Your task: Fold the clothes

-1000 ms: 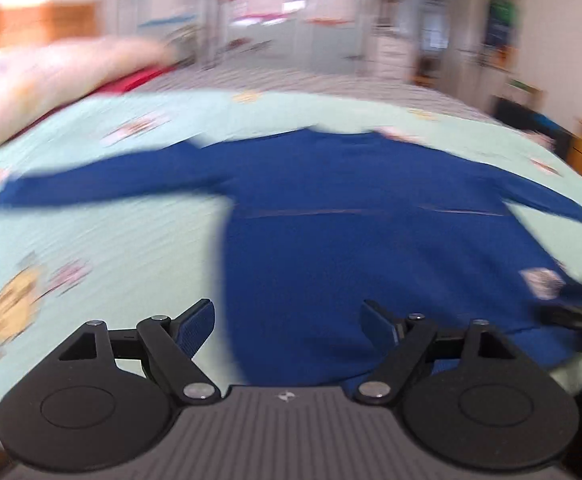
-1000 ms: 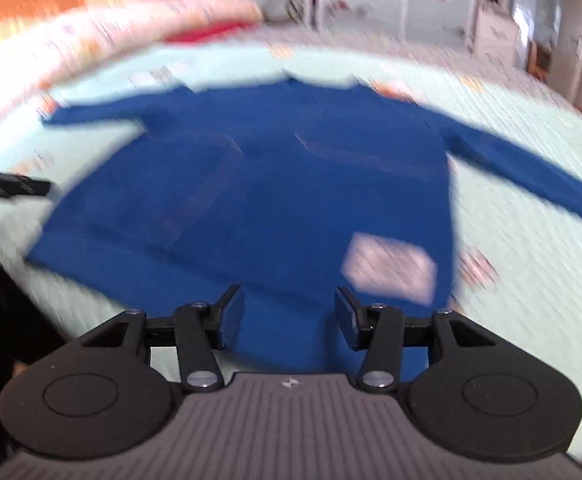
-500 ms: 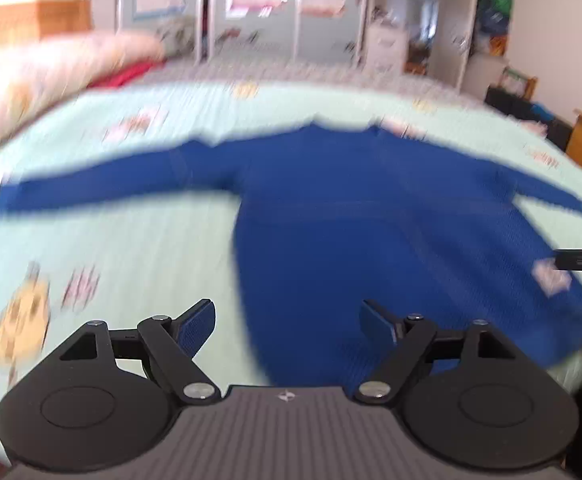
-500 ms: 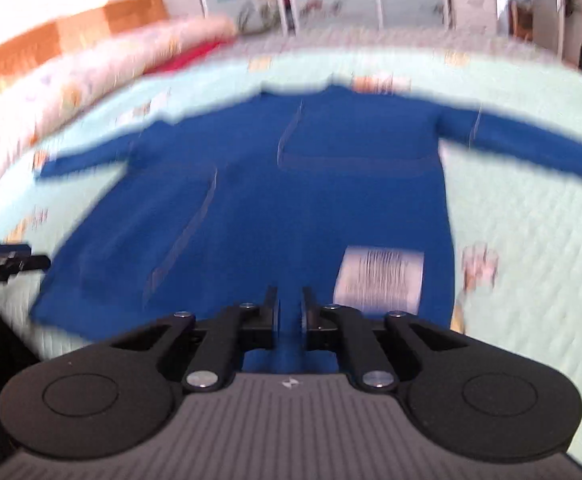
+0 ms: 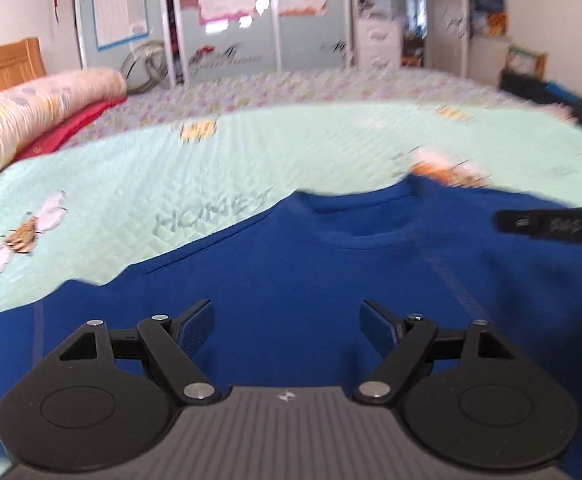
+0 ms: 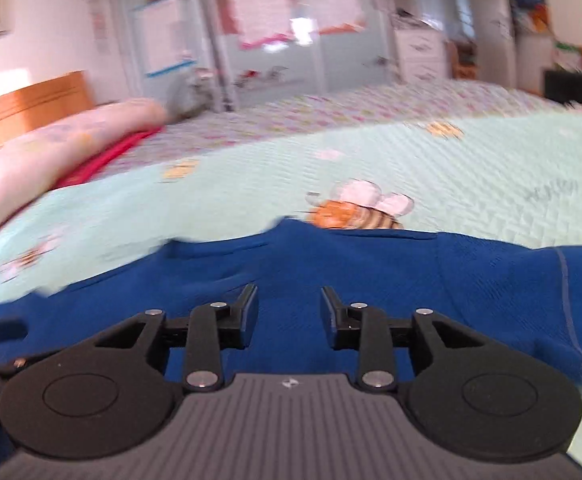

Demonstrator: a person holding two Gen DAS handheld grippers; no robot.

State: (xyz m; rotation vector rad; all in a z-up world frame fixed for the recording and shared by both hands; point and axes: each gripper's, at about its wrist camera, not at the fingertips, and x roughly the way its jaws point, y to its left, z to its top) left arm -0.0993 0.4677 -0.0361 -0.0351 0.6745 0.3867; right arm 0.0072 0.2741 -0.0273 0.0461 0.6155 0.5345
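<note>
A blue long-sleeved top [image 5: 331, 272] lies flat on a pale green quilt [image 5: 211, 168], its neckline [image 5: 363, 220] facing the far side. My left gripper [image 5: 287, 324] hovers over the chest of the top, open, with nothing between its fingers. My right gripper [image 6: 289, 312] hangs over the same blue top [image 6: 371, 272] near the collar; its jaws are opening and nothing is between them. A black finger of the right gripper [image 5: 551, 224] shows at the right edge of the left wrist view.
A rolled pink duvet [image 5: 31, 108] and a red cloth [image 5: 71, 128] lie at the far left of the bed. A wooden headboard [image 6: 31, 100] stands behind them. Wardrobe doors [image 5: 251, 20] and drawers [image 6: 419, 52] line the far wall.
Both grippers have swept forward from the hem of the top to its chest and collar. The right gripper shut, then began parting again. The left stayed open.
</note>
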